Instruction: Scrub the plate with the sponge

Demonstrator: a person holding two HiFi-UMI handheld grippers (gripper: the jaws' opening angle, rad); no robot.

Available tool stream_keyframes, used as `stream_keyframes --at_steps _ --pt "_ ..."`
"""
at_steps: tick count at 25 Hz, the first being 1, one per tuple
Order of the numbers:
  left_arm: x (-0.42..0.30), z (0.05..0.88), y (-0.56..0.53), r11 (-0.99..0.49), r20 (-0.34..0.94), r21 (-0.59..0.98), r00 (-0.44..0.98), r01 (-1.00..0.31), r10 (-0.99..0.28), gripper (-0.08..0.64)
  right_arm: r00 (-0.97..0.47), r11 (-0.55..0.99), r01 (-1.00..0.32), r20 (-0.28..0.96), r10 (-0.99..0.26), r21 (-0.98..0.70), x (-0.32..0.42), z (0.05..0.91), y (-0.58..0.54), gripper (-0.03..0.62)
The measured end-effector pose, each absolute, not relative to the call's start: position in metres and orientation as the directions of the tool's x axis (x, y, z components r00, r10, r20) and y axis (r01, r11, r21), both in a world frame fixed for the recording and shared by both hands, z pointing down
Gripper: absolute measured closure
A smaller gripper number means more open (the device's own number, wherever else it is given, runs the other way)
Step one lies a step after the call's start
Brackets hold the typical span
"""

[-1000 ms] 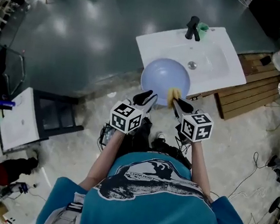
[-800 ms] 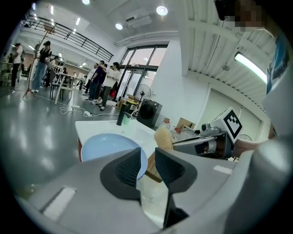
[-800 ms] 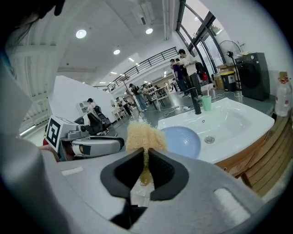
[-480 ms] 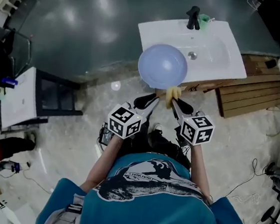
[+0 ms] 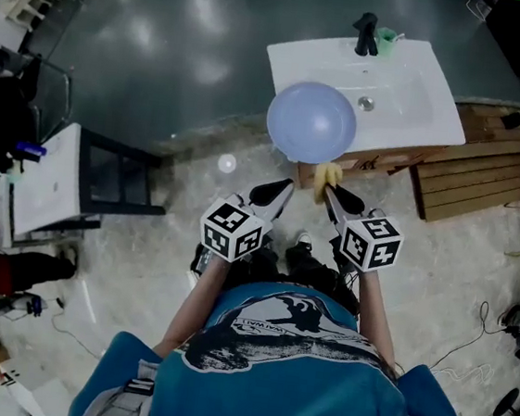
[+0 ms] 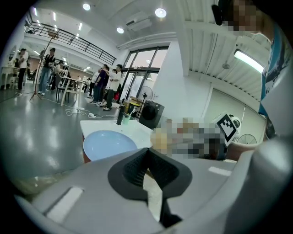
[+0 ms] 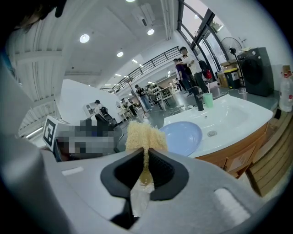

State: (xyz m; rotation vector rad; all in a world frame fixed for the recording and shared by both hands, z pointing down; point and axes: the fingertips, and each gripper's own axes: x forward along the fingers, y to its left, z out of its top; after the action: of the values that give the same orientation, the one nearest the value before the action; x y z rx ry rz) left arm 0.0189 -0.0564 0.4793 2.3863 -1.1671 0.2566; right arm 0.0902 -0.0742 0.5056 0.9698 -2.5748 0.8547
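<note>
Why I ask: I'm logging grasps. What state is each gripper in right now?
Left gripper: jaws shut, nothing between them.
Right gripper: jaws shut on the sponge.

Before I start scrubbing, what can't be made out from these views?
- Dirt on the plate: too small in the head view.
- Plate's near rim: left gripper view, behind the left hand-held gripper.
- Lower part of the sponge: right gripper view, buried in the right hand-held gripper.
- Plate's support on the sink: head view, plate covers it.

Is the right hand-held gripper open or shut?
Shut: the right hand-held gripper clamps the yellow sponge between its jaws.
</note>
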Motion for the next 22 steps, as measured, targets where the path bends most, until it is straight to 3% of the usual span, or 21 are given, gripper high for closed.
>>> stream_keyframes --at_steps 22 --pt "-0.048 0.470 0.028 -0.642 0.317 0.311 0.714 -0.700 -0.624 0.549 -0.668 0.523 -0.743 0.414 -0.619 -0.416 0.022 0.492 0.001 0.566"
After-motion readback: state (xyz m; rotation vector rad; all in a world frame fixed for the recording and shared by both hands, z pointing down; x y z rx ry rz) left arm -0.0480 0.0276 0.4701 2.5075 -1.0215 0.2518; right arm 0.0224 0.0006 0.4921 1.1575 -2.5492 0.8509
